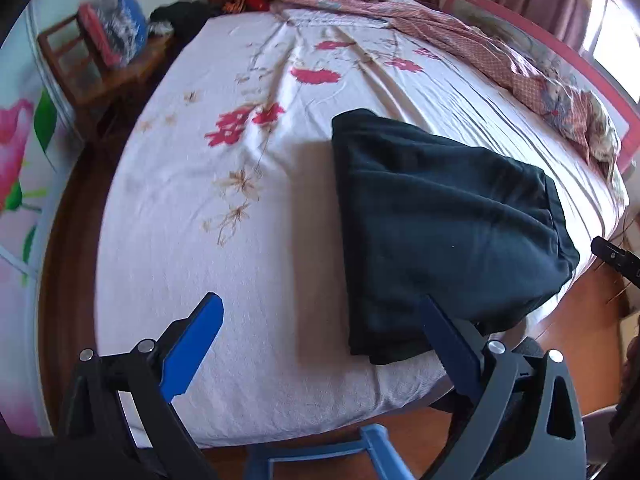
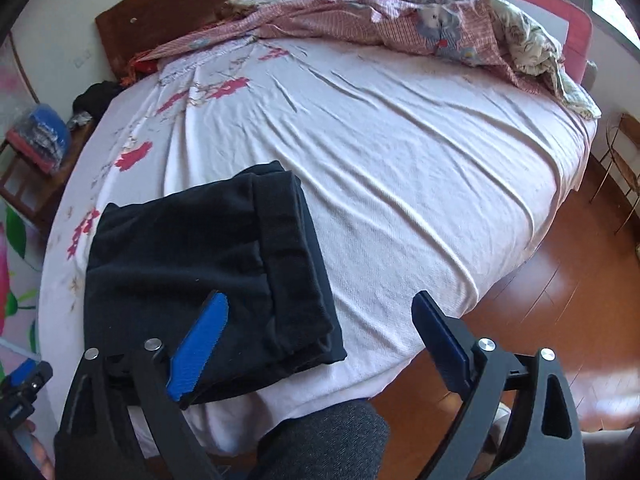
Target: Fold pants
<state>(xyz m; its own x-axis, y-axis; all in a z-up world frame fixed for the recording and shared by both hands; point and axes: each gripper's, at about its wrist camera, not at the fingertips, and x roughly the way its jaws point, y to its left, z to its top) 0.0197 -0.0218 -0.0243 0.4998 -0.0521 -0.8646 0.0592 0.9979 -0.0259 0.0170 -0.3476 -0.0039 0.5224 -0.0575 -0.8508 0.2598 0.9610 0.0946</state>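
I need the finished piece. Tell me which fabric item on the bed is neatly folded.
The dark pants, a flat folded stack at the bed's near edge. The pink patterned blanket lies crumpled along the headboard side.

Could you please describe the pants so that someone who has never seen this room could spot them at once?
Find the bed with its white, red-flowered sheet. At its near edge lie the pants, a folded dark bundle. They are the only plain dark thing on the sheet; the crumpled pink quilt lies along the far side.
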